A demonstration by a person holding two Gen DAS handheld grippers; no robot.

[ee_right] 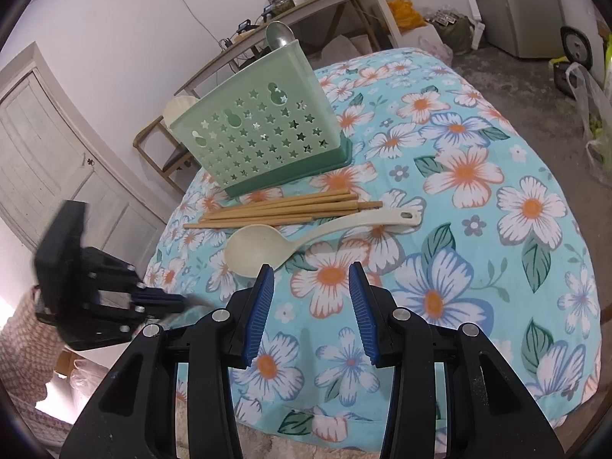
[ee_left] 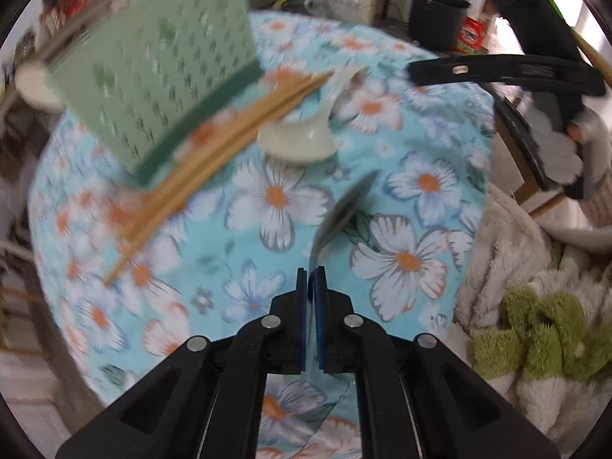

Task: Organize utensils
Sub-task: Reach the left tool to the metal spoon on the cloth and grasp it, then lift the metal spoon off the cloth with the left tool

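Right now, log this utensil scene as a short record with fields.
surface: round table under a floral cloth
holder: green caddy with star cutouts, upright, a metal spoon already standing in it
chopsticks: wooden bundle lying in front of the caddy
ladle: cream ladle flat on the cloth beside the chopsticks
left tool: shut on a metal utensil, blurred, held above the cloth
right tool: open, holding nothing, above the cloth near the ladle
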